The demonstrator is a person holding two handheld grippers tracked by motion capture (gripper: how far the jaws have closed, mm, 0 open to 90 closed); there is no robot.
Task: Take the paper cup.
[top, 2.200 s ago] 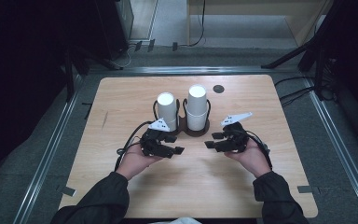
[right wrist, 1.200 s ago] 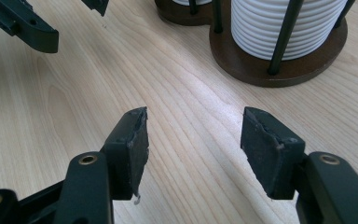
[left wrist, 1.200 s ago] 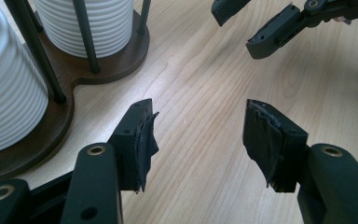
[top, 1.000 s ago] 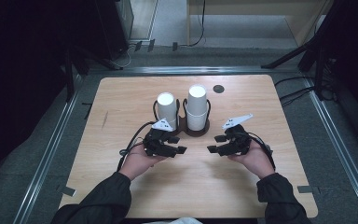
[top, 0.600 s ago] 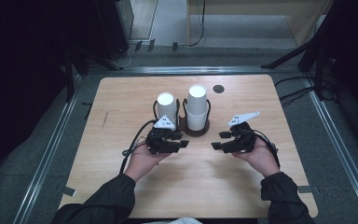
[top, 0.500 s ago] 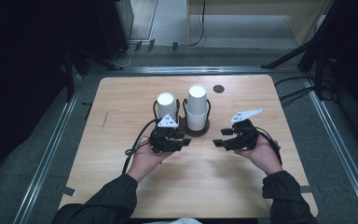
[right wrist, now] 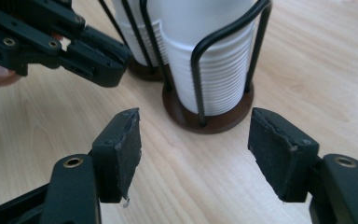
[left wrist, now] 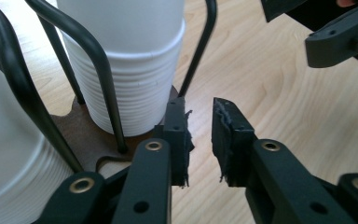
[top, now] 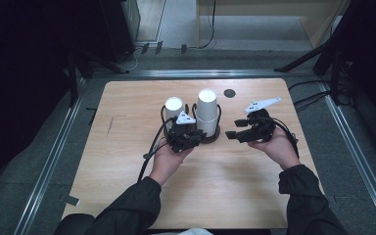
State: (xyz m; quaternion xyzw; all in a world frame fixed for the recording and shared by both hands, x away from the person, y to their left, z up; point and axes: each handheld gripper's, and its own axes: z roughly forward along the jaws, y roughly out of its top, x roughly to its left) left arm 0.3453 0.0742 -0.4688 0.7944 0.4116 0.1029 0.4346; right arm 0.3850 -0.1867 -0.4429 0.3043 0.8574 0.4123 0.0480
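Our left fingers (left wrist: 228, 135) stand narrow, a slim gap between the pads with nothing in it; they have just been closing. They sit low at the foot of the cup holder (left wrist: 105, 109), the nearer pad just beside one of its black wire uprights but, as far as we can tell, not clamped on it. Our right fingers (right wrist: 121, 149) stand fairly wide, having just been opening, with bare wood between them and nothing held.

Outward from there, the left gripper (top: 186, 136) hangs at the near side of the holder, between its two rings, while the right gripper (top: 248, 129) hovers off to the holder's right, near but apart, its pads aimed at the closer stack.

The things in hand are two stacks of white paper cups: the taller stack (top: 207, 110) on the right and the shorter stack (top: 174, 108) on the left, each standing upside down inside its own wire ring on the shared brown base, near the middle of the counter (top: 127, 196). A small dark disc (top: 229, 92) lies on the counter behind them.

We judge this to be the approach step: we are lining up to steady the holder with the left and take a cup with the right. Next, the right fingers need to rise to the stack's top, clear of the wires, and close around one cup alone; the left must find a firm hold on wire or base so the holder does not lift.
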